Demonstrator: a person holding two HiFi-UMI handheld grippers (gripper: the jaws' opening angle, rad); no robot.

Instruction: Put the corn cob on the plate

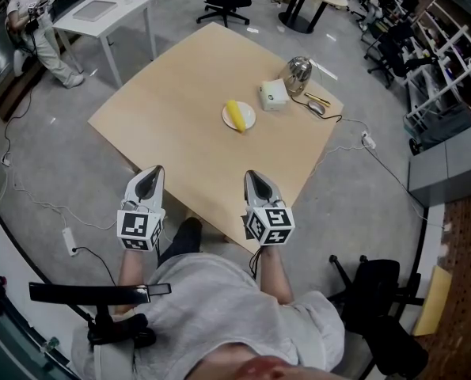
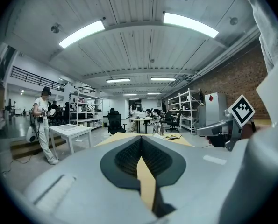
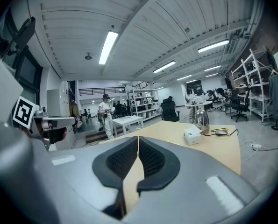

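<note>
Head view: corn cob (image 1: pixel 237 115) lies on plate (image 1: pixel 251 117), plate on wooden table (image 1: pixel 180 109). Just right of plate: white box (image 1: pixel 274 95); metal kettle (image 1: pixel 298 73) beyond box, farther from plate. L gripper (image 1: pixel 150 172) and R gripper (image 1: pixel 253 176) side by side at near table edge, well apart from plate. L gripper view: jaws pressed together, nothing btwn. R gripper view: same, tips meeting, nothing btwn. Neither touches cob.
</note>
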